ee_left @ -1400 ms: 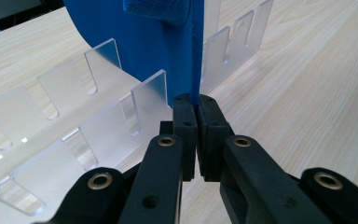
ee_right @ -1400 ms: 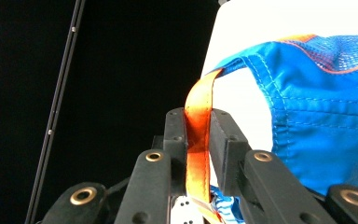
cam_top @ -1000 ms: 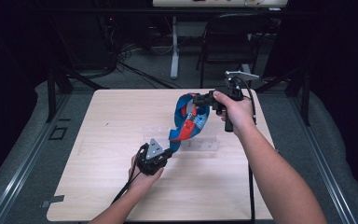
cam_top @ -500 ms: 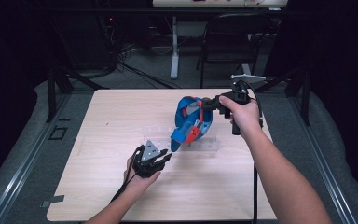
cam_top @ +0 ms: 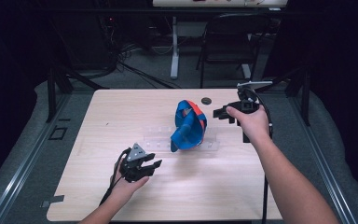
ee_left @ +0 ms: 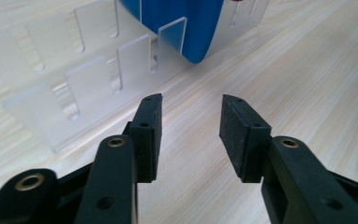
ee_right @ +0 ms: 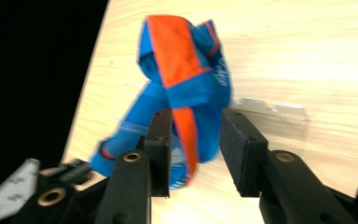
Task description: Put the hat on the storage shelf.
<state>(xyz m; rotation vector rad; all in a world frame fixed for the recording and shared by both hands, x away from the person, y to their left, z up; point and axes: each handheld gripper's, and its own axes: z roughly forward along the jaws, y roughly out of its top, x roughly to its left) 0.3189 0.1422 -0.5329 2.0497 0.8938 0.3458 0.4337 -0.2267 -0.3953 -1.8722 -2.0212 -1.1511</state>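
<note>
**Both grippers let go of blue-and-orange cloth draped on clear rack**

From left: the left gripper point(cam_top: 154, 164) sits low over the wooden table point(cam_top: 121, 116), its jaws spread with nothing between them, having just been opening; the left gripper view has them aimed at the near edge of the clear slotted acrylic rack point(ee_left: 74, 88). At centre, the blue-and-orange cloth point(cam_top: 189, 125) stands bunched on that rack. At right, the right gripper point(cam_top: 221, 113) is just beside the cloth, its jaws likewise freshly parted and pressing on nothing. Backing each hand away straight, jaws wide, would likely keep the fabric from snagging and toppling. White lettering on the cloth is too blurred to read
</note>
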